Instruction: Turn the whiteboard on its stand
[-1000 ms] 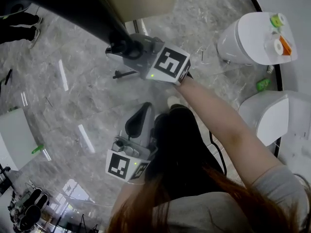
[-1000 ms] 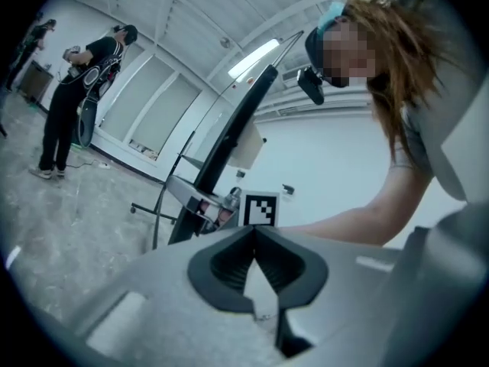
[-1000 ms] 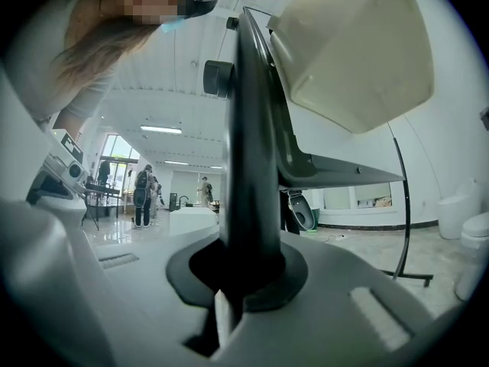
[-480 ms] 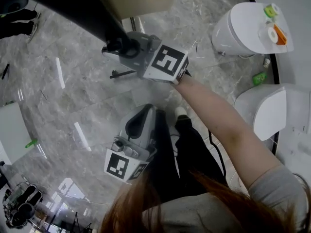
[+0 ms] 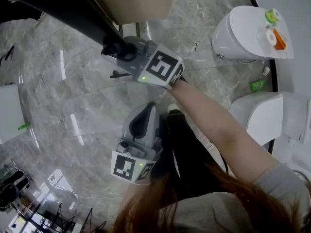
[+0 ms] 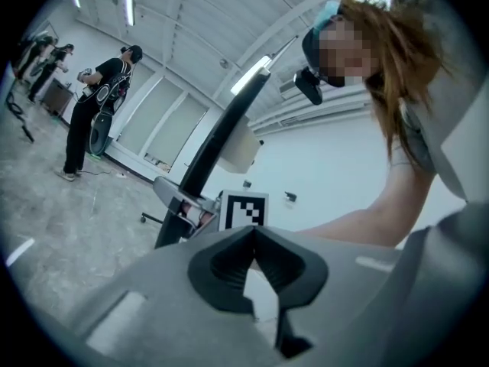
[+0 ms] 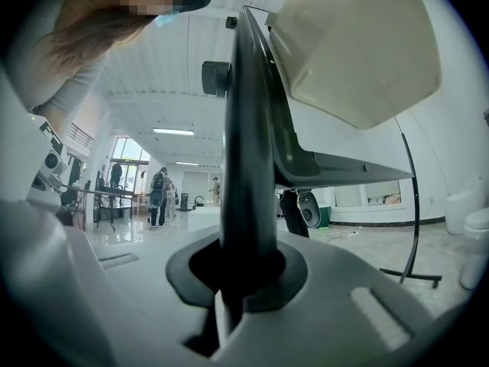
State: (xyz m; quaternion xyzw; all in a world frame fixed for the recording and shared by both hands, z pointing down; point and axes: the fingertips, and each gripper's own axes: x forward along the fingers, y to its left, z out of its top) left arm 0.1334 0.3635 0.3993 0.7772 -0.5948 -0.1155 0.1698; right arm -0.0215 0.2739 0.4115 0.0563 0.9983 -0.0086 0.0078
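Note:
The whiteboard shows edge-on as a black frame [image 5: 73, 13] running from the top left, with a beige pen tray [image 5: 138, 4] beside it. My right gripper [image 5: 118, 46] is shut on that frame's edge. In the right gripper view the black frame [image 7: 248, 128] rises straight out of my right gripper [image 7: 237, 270]. My left gripper [image 5: 147, 107] hangs below it over the floor, apart from the board, shut with nothing in it. The left gripper view shows my left gripper [image 6: 254, 239] with the whiteboard [image 6: 221, 140] beyond it.
The stand's foot with a caster [image 5: 119, 74] lies on the marble floor. Two white rounded units [image 5: 248, 30] [image 5: 265, 118] stand at the right. A white panel [image 5: 7, 113] lies at the left. People [image 6: 95, 105] stand farther off across the hall.
Both grippers and the board's edge have swung across the floor. The white units and the panel have slid in the head view. The right grip has stayed on the frame.

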